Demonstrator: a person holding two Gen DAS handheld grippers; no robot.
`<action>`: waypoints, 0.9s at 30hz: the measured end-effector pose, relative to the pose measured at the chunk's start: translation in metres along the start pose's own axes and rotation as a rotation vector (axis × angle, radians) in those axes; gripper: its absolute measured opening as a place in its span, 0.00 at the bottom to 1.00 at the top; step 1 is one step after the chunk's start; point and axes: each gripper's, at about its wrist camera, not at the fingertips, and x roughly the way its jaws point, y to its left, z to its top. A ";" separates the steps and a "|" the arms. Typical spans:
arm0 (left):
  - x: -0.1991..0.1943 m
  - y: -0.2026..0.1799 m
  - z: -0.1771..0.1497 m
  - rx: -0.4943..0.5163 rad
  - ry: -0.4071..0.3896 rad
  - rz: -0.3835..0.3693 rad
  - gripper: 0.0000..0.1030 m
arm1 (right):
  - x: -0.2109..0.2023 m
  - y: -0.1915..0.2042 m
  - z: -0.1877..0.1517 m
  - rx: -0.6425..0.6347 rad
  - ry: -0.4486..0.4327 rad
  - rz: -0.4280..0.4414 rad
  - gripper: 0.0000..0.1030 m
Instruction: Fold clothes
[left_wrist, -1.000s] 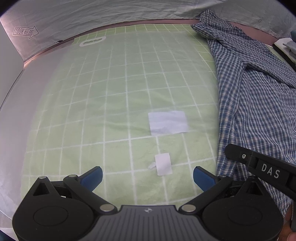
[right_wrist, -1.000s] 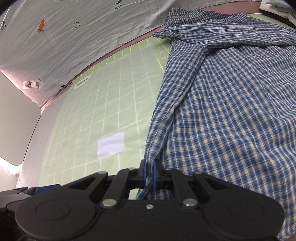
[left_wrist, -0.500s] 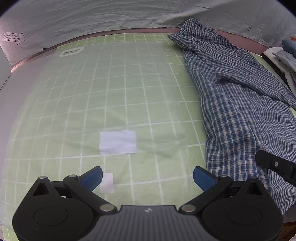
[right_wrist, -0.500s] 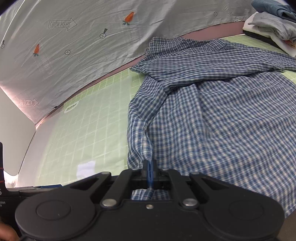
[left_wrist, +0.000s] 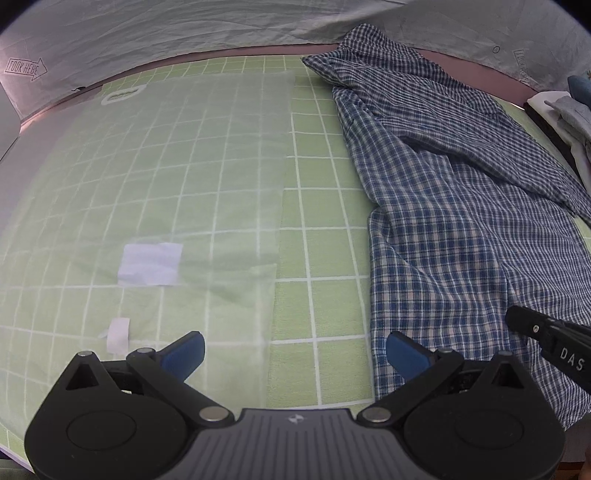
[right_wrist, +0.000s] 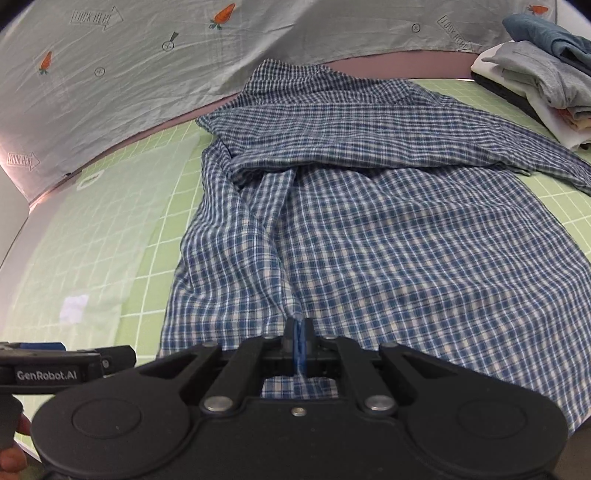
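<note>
A blue-and-white plaid shirt (right_wrist: 369, 229) is spread, rumpled, over a green grid mat (left_wrist: 321, 236), its collar end toward a grey printed sheet (right_wrist: 147, 74) at the back. Its near hem is pinched between the closed blue pads of the right gripper (right_wrist: 298, 345). The left gripper (left_wrist: 294, 352) is held with its jaws spread wide over the mat, just beside the shirt's left edge, with nothing grasped. A translucent plastic bag (left_wrist: 177, 177) is laid flat on the mat's left part, and a stack of folded clothes (right_wrist: 543, 81) is seen at far right

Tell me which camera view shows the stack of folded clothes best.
The right wrist view: the stack of folded clothes shows its grey, white and blue layers there. The left wrist view catches only a sliver at its right edge.
</note>
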 end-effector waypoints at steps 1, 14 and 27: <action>0.000 -0.001 0.000 -0.004 0.003 0.009 1.00 | 0.006 0.000 -0.001 -0.017 0.018 0.001 0.03; 0.002 0.018 0.036 -0.195 -0.025 0.099 1.00 | -0.007 -0.053 0.035 0.036 -0.060 0.042 0.38; 0.043 -0.008 0.082 -0.212 -0.002 0.135 1.00 | 0.028 -0.159 0.085 0.208 -0.095 -0.120 0.39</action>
